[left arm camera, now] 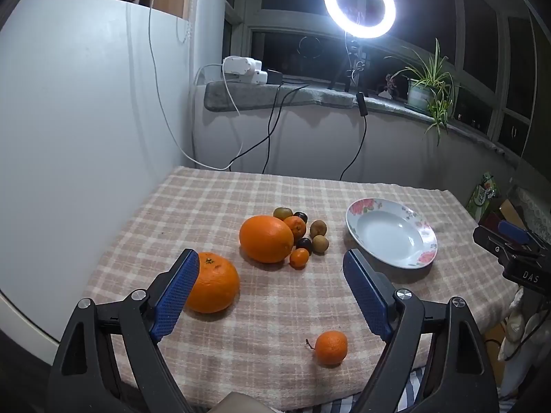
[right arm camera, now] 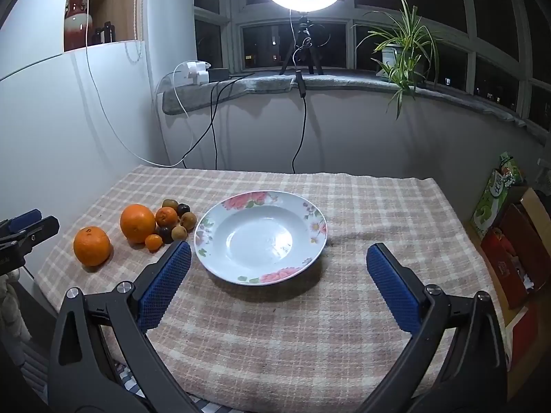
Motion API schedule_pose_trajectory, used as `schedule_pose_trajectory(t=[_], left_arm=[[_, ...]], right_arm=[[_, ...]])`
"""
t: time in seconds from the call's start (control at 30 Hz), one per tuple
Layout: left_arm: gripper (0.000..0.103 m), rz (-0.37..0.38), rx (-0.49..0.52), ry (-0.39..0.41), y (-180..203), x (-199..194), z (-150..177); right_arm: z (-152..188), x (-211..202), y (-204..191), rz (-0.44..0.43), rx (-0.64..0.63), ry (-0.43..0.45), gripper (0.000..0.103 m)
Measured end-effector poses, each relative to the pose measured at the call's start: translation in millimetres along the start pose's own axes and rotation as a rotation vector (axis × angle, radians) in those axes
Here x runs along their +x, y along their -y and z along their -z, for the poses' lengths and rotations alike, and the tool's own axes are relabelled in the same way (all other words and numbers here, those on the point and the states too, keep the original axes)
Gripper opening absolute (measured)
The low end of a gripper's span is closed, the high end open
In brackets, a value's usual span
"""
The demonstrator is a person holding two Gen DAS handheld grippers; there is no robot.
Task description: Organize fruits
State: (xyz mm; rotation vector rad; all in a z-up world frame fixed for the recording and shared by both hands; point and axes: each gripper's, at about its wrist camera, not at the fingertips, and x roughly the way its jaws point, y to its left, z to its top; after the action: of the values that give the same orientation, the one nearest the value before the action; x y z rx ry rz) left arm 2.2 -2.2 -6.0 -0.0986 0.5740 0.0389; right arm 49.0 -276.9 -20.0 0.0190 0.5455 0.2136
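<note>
The left gripper (left arm camera: 272,268) gapes wide, grasping nothing; so does the right gripper (right arm camera: 279,258). Two big oranges: one (left arm camera: 211,282) at nine o'clock, partly behind the pad, another (left arm camera: 267,239) at twelve. Three mandarins (one (left arm camera: 330,342) at five o'clock). The small dark fruits (left arm camera: 304,244) overlap, hard to count. One plate (right arm camera: 261,237).

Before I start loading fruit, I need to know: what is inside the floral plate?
Nothing shows inside the floral plate: its white well is bare in both views, and every fruit, including the big orange, lies on the cloth beside it. What is under the plate is hidden.
</note>
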Motion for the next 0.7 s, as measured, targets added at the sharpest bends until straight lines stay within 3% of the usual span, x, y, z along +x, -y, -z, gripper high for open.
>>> schedule_pose_trajectory(t=[0.7], left_arm=[[0.086,0.001,0.004,-0.005,1.7,1.4,2.2]], right_arm=[[1.6,-1.0,-3.3,-0.011,0.014,-0.008,0.103]])
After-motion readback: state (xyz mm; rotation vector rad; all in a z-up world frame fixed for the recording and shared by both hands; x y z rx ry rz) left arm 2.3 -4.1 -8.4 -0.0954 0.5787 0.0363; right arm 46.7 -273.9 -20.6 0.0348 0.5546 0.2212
